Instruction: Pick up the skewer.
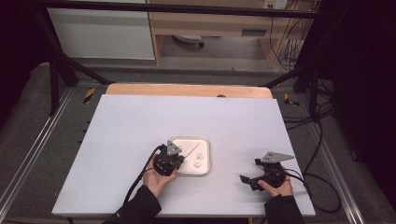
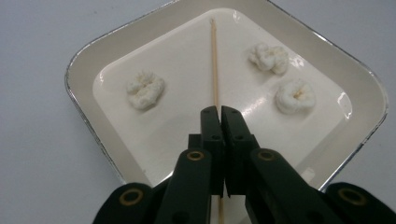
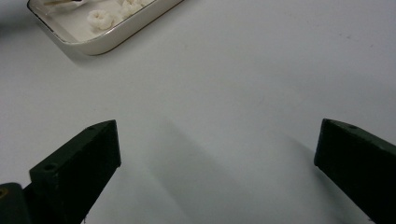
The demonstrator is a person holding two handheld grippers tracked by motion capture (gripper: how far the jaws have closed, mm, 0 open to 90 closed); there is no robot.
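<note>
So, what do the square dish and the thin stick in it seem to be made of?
The dish looks like glazed ceramic, possibly glossy plastic: a cream, shiny surface with bright highlights and a thin metallic line on the rim. The stick looks like bare wood or bamboo: pale tan, matt, very slim and straight.

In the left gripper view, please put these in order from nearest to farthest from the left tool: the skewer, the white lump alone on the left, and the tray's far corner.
1. Wooden skewer: clamped in the left tool.
2. Lone white lump: left of the skewer.
3. Tray's far corner: at the top, beyond the skewer's tip.
</note>
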